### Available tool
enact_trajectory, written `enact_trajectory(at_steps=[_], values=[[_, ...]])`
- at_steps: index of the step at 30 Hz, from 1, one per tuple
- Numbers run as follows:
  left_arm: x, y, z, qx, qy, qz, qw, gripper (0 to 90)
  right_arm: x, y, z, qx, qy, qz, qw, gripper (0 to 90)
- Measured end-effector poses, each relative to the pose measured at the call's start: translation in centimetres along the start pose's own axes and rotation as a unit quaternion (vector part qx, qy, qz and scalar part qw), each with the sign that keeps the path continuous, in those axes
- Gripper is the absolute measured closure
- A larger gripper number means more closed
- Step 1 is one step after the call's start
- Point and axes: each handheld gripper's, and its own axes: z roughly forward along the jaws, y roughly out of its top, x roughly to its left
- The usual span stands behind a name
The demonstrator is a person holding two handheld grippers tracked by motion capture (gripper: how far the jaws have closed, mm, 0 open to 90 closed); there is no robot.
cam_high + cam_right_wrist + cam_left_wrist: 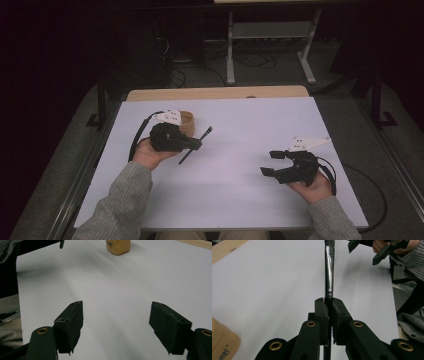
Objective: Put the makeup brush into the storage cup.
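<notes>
Brush sits clamped between the jaws of my left hand-held gripper, its handle running straight out at 12 o'clock in the left gripper view, so I judge the grip is square and lets me steer the tip. In the high view it hangs over the white bench, with the wooden cup just behind at 11 o'clock. My right hand-held gripper waits at 4 o'clock, jaws spread wide and holding nothing, presumably kept clear.
</notes>
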Motion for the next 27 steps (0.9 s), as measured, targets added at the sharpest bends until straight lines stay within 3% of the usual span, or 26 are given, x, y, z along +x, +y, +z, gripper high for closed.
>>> enact_trajectory(at_steps=[20, 27], values=[[2.1, 0.8, -1.7, -0.035, 0.032, -0.016, 0.9987, 84.0, -0.6, -0.7, -0.1, 0.002, -0.010, 0.009, 0.9999, 24.5], [3.0, 2.0, -2.5, -0.061, 0.039, -0.026, 0.9970, 84.0, -0.7, -0.7, 0.2, 0.006, -0.009, 0.009, 0.9999, 23.6]])
